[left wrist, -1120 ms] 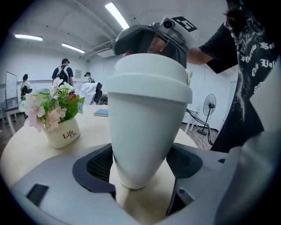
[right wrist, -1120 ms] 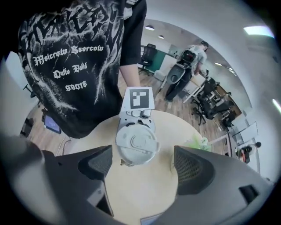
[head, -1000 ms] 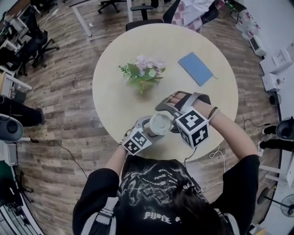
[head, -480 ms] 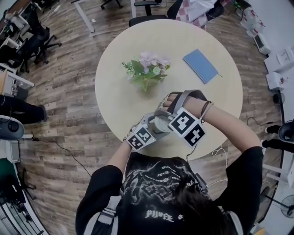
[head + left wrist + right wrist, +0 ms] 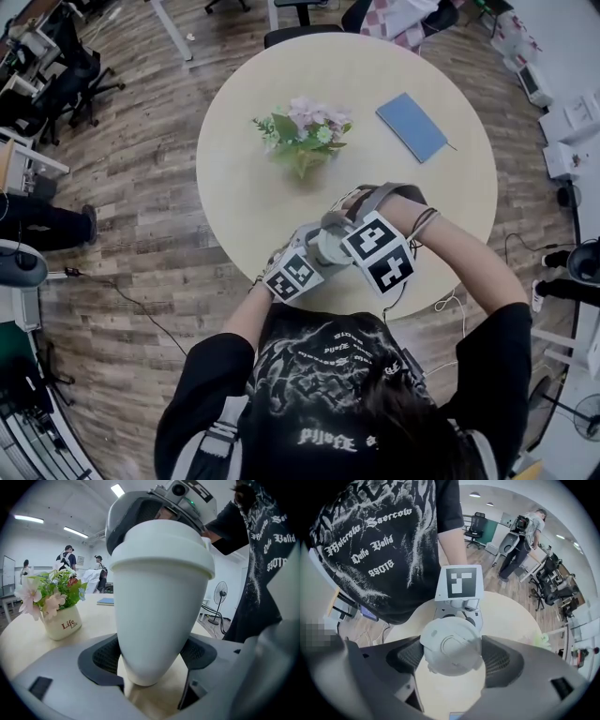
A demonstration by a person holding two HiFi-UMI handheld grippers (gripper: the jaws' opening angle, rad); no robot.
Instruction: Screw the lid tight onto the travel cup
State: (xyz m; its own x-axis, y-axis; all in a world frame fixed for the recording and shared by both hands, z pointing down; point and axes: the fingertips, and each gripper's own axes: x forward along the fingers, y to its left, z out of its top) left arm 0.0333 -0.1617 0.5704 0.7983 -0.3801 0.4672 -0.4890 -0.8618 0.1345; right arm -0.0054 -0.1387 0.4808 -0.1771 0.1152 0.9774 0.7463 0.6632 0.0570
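Note:
The white travel cup point(image 5: 157, 606) stands upright near the round table's front edge, with its white lid point(image 5: 451, 646) on top. My left gripper point(image 5: 152, 663) is shut on the cup's narrow lower body, a pad pressing each side. My right gripper point(image 5: 452, 657) points steeply down over the cup, and its jaws have just been closing with the lid between them. Both pads now touch the lid's rim. In the head view the right gripper's marker cube point(image 5: 380, 251) hides most of the cup point(image 5: 328, 247).
A pot of pink flowers point(image 5: 305, 141) stands mid-table and a blue notebook point(image 5: 413, 126) lies at the back right. The beige table point(image 5: 244, 197) ends just in front of the cup. Office chairs, desks and people stand on the wood floor around it.
The right gripper has come down over the cup and now covers the lid top that showed a second ago. The left gripper and cup have stayed put.

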